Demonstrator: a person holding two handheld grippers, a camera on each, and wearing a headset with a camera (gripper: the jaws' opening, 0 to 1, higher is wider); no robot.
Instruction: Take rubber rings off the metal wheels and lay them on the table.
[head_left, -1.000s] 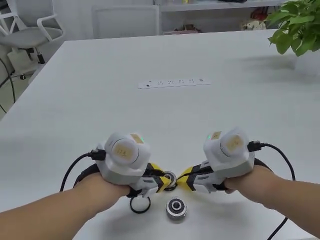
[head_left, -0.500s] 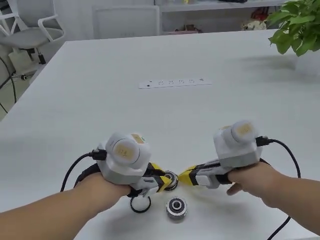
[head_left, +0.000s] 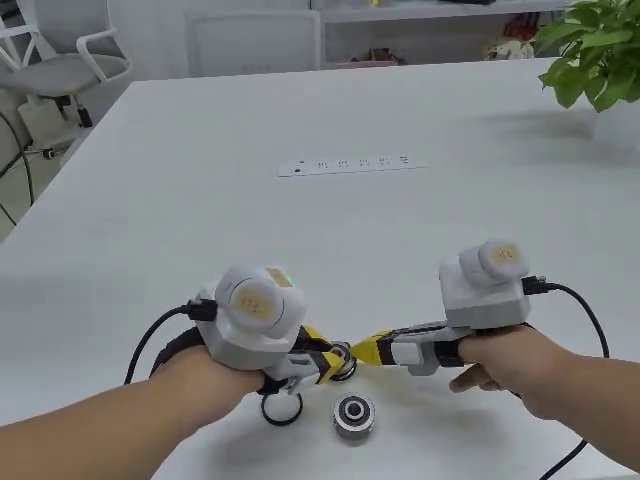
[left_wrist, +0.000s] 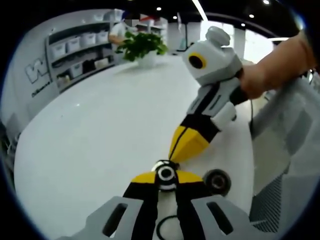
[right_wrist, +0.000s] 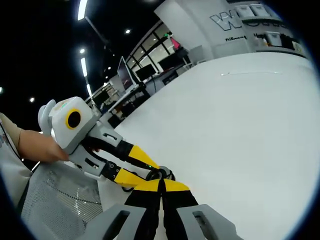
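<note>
At the near edge of the counter (head_left: 300, 240), a loose metal wheel (head_left: 353, 414) lies flat, closest to the person. Just left of the loose metal wheel, a black rubber ring (head_left: 282, 423) lies on the surface, partly under the left hand-held gripper (head_left: 322, 365). Just beyond the loose metal wheel, this gripper's yellow-tipped jaws are clamped from both sides on a second metal wheel (left_wrist: 166, 175), held a little above the surface. The right hand-held gripper (head_left: 362, 350) reaches in from the right, behind the loose metal wheel. Its jaws are pressed together with no gap, and their tips touch the rim of the second metal wheel. Whether they pinch that wheel's rubber cannot be told. A bare hand grips each tool, and a black cable trails from each. Well beyond the loose metal wheel, a white power strip (head_left: 345, 166) lies on the counter. Farther still, a green plant (head_left: 595, 50) stands to the right and an office chair (head_left: 65, 62) to the left.
</note>
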